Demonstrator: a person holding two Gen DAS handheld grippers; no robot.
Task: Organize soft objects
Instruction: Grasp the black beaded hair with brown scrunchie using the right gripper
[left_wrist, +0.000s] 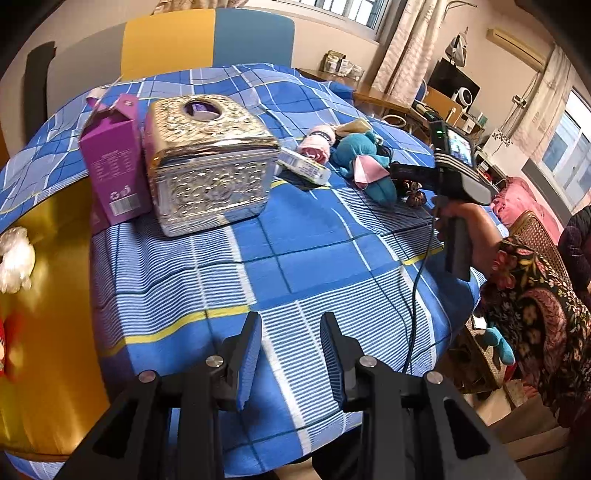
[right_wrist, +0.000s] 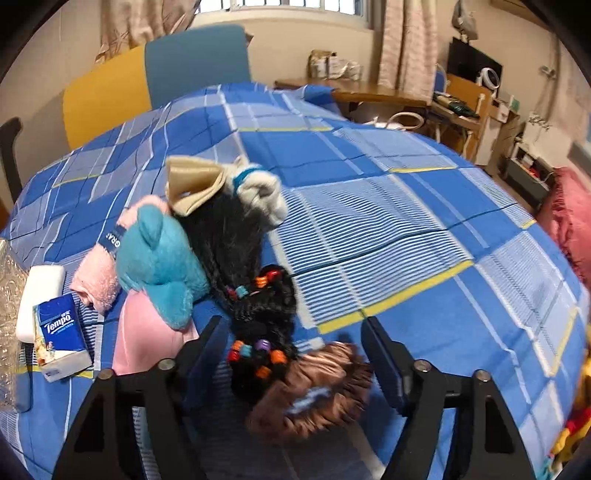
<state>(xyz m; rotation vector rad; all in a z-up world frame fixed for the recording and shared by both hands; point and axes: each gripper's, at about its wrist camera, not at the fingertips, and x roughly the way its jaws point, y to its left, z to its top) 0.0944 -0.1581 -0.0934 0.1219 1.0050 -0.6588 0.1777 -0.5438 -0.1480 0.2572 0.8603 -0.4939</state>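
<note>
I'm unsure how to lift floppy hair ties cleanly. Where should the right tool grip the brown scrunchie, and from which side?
Pinch the brown scrunchie across its bunched ring, coming from above. It lies flat on the blue checked cloth between the open fingers of the right tool. Probably favour its right half, since the black beaded hair piece overlaps its left edge.

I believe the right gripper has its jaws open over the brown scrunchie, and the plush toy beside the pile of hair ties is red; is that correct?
One detail is off: the plush toy is teal blue, not red, as the right wrist view shows. The rest holds: the right gripper has its jaws open around the brown scrunchie, beside the hair ties.
</note>
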